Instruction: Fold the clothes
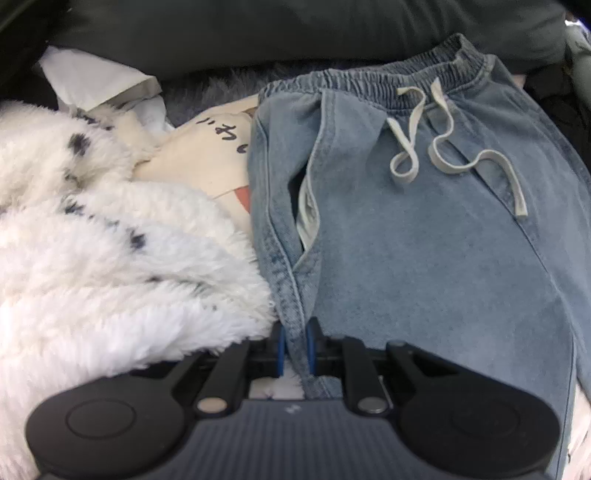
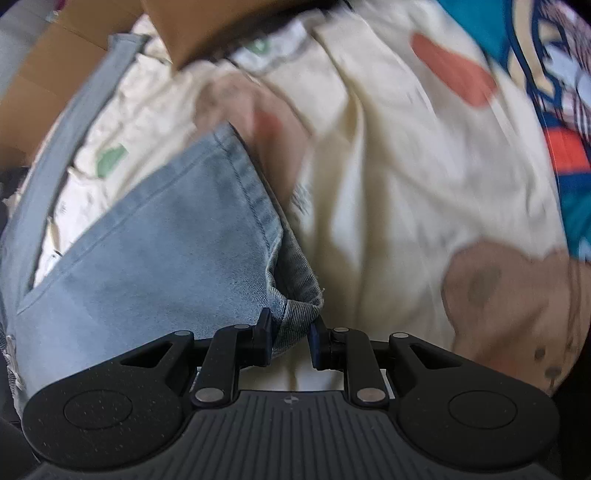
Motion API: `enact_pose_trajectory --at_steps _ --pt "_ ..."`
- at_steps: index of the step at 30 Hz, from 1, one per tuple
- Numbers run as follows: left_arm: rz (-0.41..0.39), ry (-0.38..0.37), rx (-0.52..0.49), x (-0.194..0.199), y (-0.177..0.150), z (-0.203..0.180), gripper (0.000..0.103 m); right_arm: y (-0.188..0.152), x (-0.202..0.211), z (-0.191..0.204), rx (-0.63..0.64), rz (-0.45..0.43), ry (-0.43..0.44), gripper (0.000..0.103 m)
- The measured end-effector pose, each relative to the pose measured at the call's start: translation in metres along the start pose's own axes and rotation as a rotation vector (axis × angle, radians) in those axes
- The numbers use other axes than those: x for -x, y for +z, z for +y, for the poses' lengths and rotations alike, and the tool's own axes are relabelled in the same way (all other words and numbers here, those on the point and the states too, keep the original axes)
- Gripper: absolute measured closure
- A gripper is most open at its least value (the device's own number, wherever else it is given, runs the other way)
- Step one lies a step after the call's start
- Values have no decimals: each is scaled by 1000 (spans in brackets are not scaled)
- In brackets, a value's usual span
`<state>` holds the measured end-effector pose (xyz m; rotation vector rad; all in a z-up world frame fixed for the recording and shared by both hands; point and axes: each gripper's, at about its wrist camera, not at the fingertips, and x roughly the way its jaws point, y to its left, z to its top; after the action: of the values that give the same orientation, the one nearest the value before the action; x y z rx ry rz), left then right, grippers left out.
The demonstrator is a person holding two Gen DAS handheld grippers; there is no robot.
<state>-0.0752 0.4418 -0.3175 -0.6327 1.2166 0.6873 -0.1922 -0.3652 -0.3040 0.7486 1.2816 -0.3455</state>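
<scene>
Jeans: lay waistband-up beside white fleece.
Left gripper: pinched their side seam.
Right gripper: clamped their hem.

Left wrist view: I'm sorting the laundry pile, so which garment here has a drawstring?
The light blue denim pants: a white drawstring hangs from their elastic waistband. The fluffy white garment has none.

Faded light-blue denim trousers: matt, woven cloth, elastic-gathered waist, flat off-white cotton drawstring. White fleece: long, fluffy pile, dark flecks. Cream printed cloth: smooth, matt, softly creased. Cardboard box: plain brown, dull. Matt black plastic on left gripper and right gripper, finely stippled, with small metal rivets; pads perhaps rubber.
</scene>
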Motion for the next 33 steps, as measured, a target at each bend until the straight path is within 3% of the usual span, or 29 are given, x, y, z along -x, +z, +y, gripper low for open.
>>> enact_pose_trajectory --at_steps 10,12,17,21,33 --pt "54 20 -57 -5 6 -6 88 -9 -9 -4 27 23 18 78" --pt "63 13 -63 3 7 -9 88 -1 0 -1 46 -20 32 64" --pt "46 20 -106 24 5 -17 87 26 12 1 93 -120 37 61" --pt "20 19 -139 38 4 -25 78 54 3 6 157 -164 54 57" --pt "-13 -23 -220 57 7 -58 68 101 -45 50 367 -159 64 49"
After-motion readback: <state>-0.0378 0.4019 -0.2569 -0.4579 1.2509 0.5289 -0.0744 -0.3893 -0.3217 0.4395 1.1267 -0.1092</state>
